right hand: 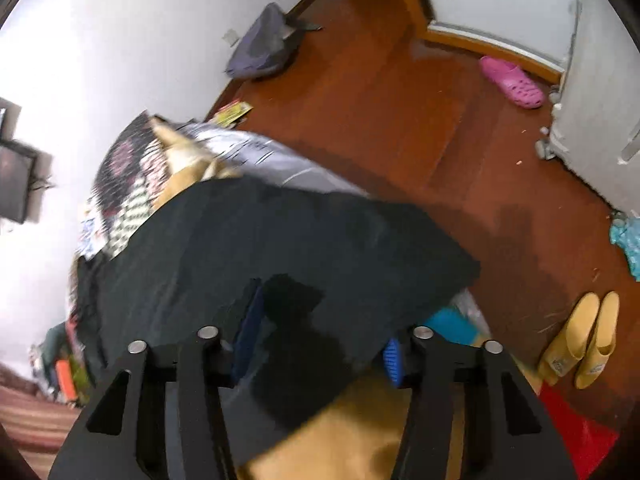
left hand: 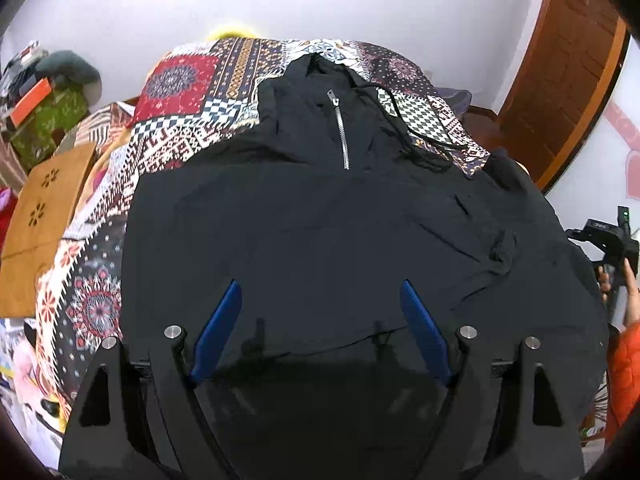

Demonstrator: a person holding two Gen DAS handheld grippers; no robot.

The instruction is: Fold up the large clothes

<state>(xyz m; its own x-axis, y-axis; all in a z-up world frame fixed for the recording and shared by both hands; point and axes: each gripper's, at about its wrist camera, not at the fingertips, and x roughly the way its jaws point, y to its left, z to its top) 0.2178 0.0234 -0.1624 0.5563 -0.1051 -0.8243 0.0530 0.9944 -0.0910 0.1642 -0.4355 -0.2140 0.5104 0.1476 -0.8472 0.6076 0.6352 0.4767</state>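
A: Starting on the left, what's in hand?

B: The left tool [left hand: 320, 300] hovers wide apart over the lower body of the black zip-neck hooded pullover [left hand: 320, 220], blue pads either side, clamping nothing. The pullover lies spread front-up on the bed's patchwork-patterned cover [left hand: 180, 92], hood toward the far wall.

A: And on the right?

B: The right tool [right hand: 320, 332] sits at the pullover's edge where it overhangs the bed. Cloth lies between its blue pads, partly closed, but blur hides whether they pinch it; I cannot tell.

A: So which step?

B: I'd judge it's taking hold for a first fold. Next, both tools need a firm bite on the hem or side before carrying it over.

A: Counts?

B: One pullover, one silver zip [left hand: 340, 132], two tools. On the wooden floor [right hand: 380, 120]: one pink clog [right hand: 512, 82], one pair of yellow slippers [right hand: 580, 340].
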